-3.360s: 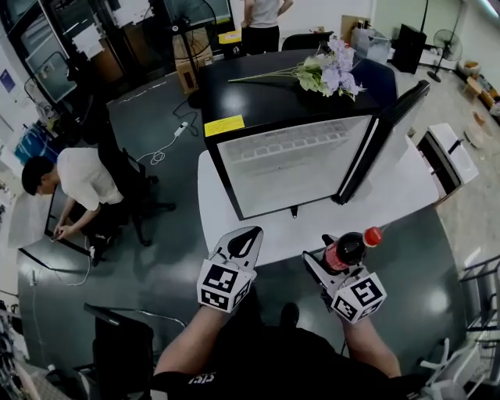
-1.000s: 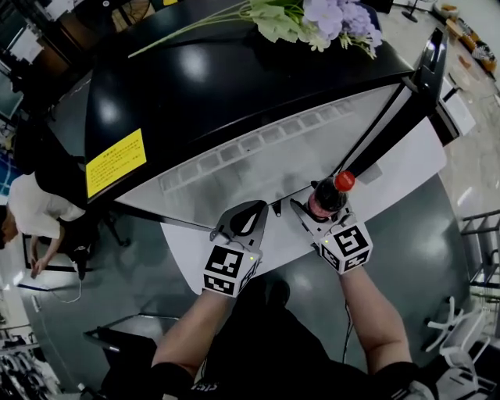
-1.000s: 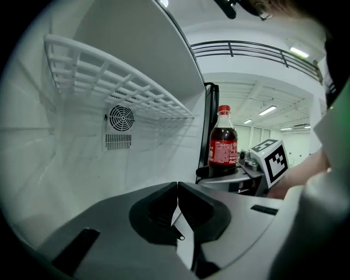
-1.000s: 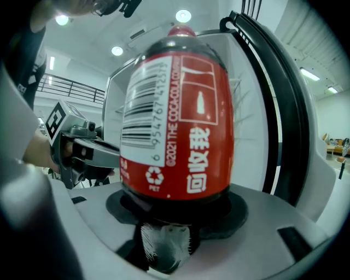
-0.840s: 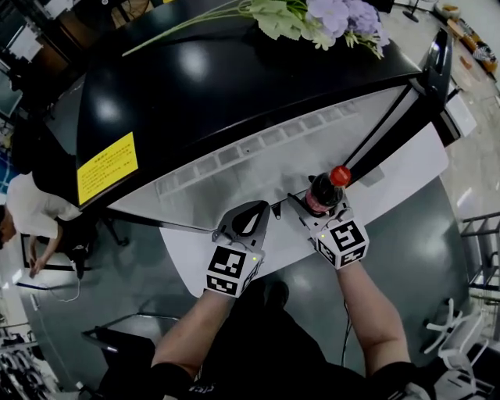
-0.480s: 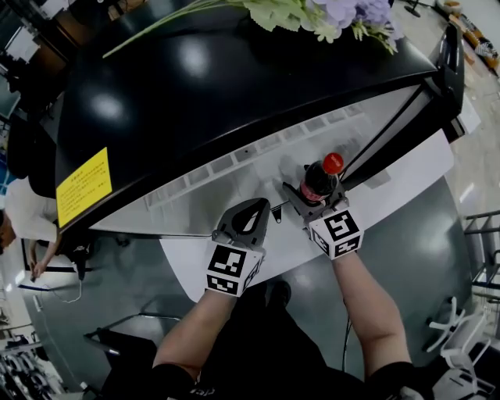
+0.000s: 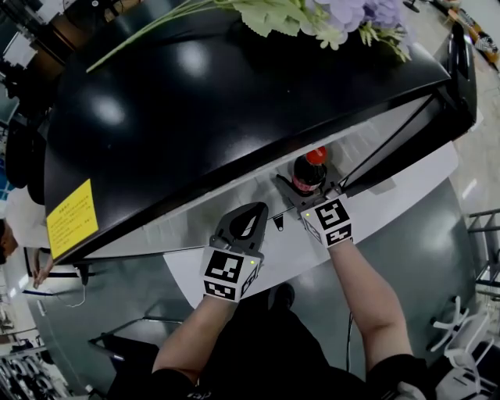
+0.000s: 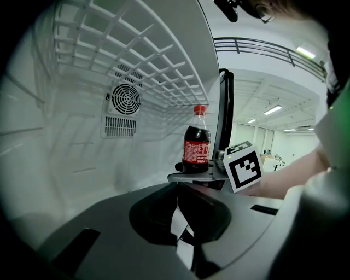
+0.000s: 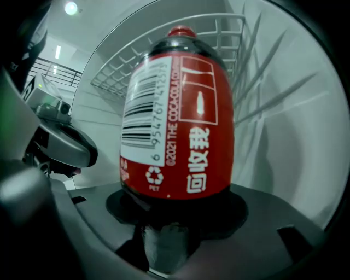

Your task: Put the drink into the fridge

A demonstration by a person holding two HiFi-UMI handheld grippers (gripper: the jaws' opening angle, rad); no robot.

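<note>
The drink is a dark cola bottle [image 7: 307, 172] with a red cap and red label. It stands upright in my right gripper [image 7: 310, 190], which is shut on its lower body. The bottle [image 9: 178, 120] fills the right gripper view, with white fridge walls behind it. In the left gripper view the bottle [image 8: 196, 145] sits inside the mouth of the open fridge [image 7: 234, 211], below a wire shelf [image 8: 136, 54]. My left gripper [image 7: 244, 225] hangs over the white table at the fridge front, to the left of the bottle. Its jaws are shut on nothing [image 8: 178, 205].
The fridge's black top [image 7: 234, 86] carries a flower bouquet [image 7: 328, 12] and a yellow sticker [image 7: 72, 219]. Its door [image 7: 462, 62] stands open at the right. A fan vent [image 8: 124, 101] marks the back wall. The white table [image 7: 285, 250] juts out below the fridge.
My right gripper has carried the bottle forward, from the table edge into the fridge opening. The left gripper has barely moved. My head has leaned closer over the fridge.
</note>
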